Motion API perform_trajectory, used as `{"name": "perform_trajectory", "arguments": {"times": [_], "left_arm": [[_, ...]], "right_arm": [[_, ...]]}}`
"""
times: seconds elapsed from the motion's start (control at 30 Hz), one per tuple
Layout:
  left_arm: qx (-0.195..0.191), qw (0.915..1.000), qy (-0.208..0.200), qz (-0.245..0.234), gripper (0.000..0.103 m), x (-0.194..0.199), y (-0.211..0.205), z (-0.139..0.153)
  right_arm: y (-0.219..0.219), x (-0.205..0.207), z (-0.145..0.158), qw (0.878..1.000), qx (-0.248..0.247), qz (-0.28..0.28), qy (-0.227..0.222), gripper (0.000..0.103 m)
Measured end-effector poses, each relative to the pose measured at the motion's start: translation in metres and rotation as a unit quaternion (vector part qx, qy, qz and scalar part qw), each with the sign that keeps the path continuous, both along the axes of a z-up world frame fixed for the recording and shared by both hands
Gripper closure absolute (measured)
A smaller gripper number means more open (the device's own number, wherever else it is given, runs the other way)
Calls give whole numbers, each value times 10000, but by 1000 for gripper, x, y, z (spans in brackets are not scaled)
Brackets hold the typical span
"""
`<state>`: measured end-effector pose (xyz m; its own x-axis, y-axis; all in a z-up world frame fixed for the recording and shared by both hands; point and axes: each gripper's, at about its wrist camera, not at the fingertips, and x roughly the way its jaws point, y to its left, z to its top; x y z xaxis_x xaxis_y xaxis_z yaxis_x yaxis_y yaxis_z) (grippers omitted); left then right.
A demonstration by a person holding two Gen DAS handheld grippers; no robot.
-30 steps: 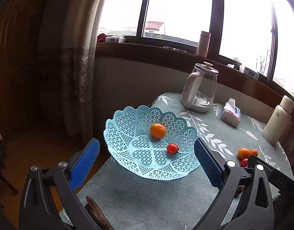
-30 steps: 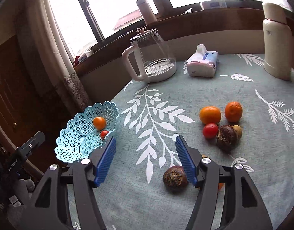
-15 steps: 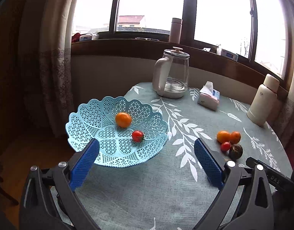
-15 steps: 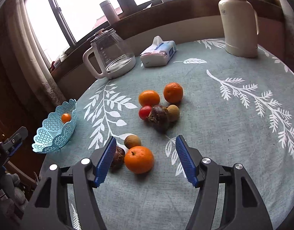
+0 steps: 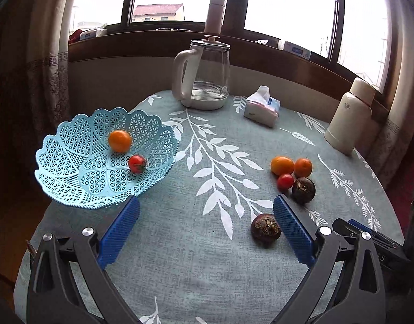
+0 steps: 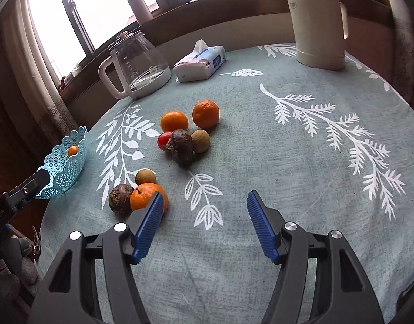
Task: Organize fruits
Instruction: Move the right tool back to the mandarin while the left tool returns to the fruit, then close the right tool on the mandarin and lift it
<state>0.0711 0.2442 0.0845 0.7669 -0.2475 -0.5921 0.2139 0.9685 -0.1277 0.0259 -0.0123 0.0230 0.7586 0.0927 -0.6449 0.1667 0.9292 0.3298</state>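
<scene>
Right now the right gripper [image 6: 204, 210] hangs wide apart and empty over bare cloth, and the nearest fruit lies to its left: an orange [image 6: 146, 198] partly hidden behind the left pad, touching a dark fruit [image 6: 120, 198], with a small brown fruit [image 6: 145, 176] just behind them. Round as they are, none has a long axis to line up with, so the move looks like a short shift leftward to bring the orange between the jaws. Further ahead sits a cluster of 5: 2 oranges, a tomato [image 6: 164, 140], another dark fruit and another brown one.

The left gripper [image 5: 204, 221] is also spread and empty; the same dark fruit [image 5: 266, 230] lies just inside its right pad. Its left pad is beside the basket [image 5: 72, 162] at the table's left edge, which holds 1 orange [image 5: 120, 141] and 1 tomato [image 5: 137, 163]. I judge the right hand nearer the loose orange, the left nearer the basket.
</scene>
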Motion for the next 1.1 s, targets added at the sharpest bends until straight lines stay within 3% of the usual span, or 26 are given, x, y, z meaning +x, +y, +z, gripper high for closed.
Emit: {"name": "perform_trajectory", "arguments": {"times": [0.37, 0.53, 0.93, 1.1], "left_arm": [[253, 9997, 35, 51, 3, 5, -8, -17], [252, 9996, 51, 114, 3, 8, -1, -18], [283, 9994, 157, 98, 3, 14, -5, -24], [396, 9991, 174, -22, 3, 13, -16, -25]], "right_arm": [[34, 20, -2, 9963, -163, 822, 169, 39], [51, 41, -7, 9929, -360, 1084, 340, 47], [59, 55, -12, 9902, -349, 1288, 409, 62], [57, 50, -10, 9907, -374, 1262, 341, 62]]}}
